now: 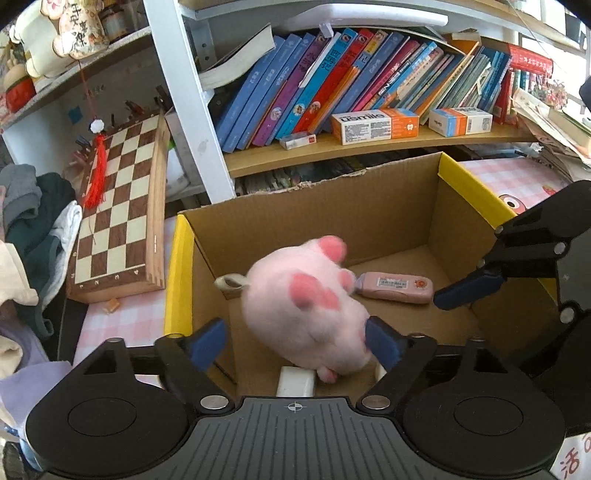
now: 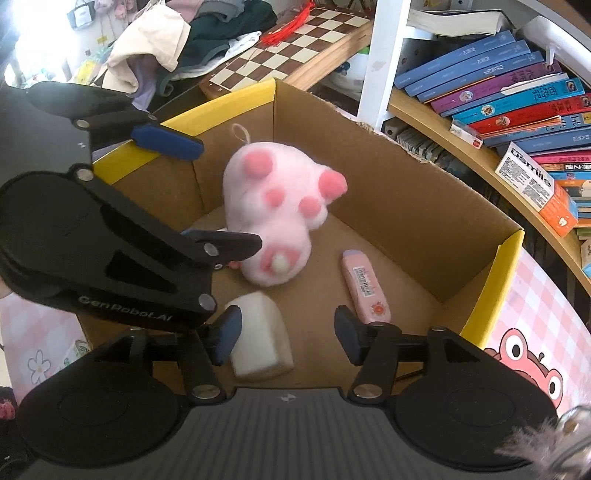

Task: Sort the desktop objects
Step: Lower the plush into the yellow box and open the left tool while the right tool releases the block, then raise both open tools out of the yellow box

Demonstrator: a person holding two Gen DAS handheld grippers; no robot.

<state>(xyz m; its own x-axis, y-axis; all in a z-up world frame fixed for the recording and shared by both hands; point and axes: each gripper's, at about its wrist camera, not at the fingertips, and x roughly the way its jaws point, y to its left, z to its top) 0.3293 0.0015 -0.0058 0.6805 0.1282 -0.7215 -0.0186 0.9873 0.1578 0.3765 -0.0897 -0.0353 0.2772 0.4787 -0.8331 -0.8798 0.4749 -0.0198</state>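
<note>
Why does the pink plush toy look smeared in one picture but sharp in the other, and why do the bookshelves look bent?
Left wrist view: the pink plush toy is motion-blurred, while the cardboard box stays crisp. Right wrist view: the toy is sharp. Both views: the fisheye lens bows the bookshelf into a curve; window glare washes out the right wrist view's top-left corner.

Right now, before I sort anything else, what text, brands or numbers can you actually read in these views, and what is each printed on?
"usmile": white and orange carton on the wooden shelf.
"GenRobot.AI": black body of the left gripper, seen by the right wrist camera.
"1 2 3 4": edge of the chessboard.
Book spines, the hanging wooden charm and the pink case's barcode label: too small or blurred to read.
</note>
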